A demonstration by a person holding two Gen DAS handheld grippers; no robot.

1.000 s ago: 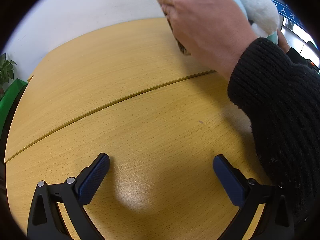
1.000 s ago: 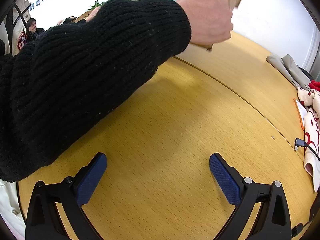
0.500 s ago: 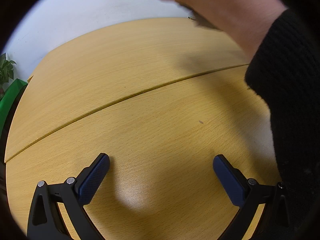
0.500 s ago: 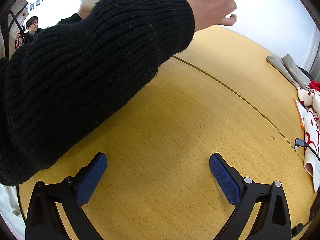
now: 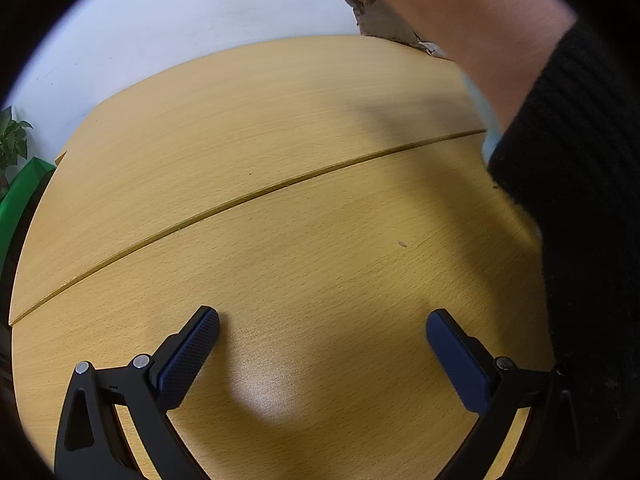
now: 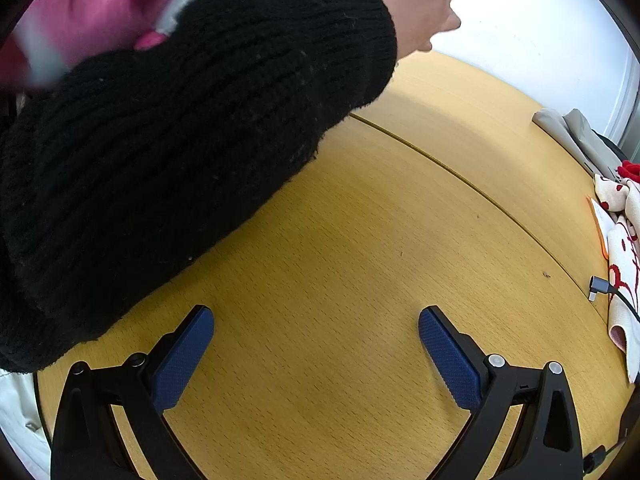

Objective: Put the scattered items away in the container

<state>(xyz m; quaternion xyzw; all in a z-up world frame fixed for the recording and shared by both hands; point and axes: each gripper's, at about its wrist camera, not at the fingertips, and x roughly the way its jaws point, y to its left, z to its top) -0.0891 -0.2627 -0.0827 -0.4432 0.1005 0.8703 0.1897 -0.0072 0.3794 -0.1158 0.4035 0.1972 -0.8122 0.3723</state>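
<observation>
My left gripper (image 5: pixel 322 322) is open and empty, low over the wooden table (image 5: pixel 240 160). My right gripper (image 6: pixel 316 320) is also open and empty over the same table (image 6: pixel 360 240). A bare hand in a black sleeve (image 5: pixel 580 200) holds a brown cardboard box (image 5: pixel 384 20) above the table's far edge, at the top of the left wrist view. In the right wrist view the sleeve (image 6: pixel 180 160) fills the upper left, with blurred pink plush items (image 6: pixel 92 4) above it. A pale blue item (image 5: pixel 486 120) shows beside the arm.
A seam (image 5: pixel 280 190) runs across the table. At the right in the right wrist view lie a white-and-red patterned cloth (image 6: pixel 622 248), a cable plug (image 6: pixel 598 286) and grey fabric (image 6: pixel 572 136). A green object (image 5: pixel 20 192) and a plant (image 5: pixel 12 140) are left of the table.
The hand has lifted the cardboard box higher and further right. Pink plush items have come into the right wrist view above the sleeve. Both grippers have stayed still and open.
</observation>
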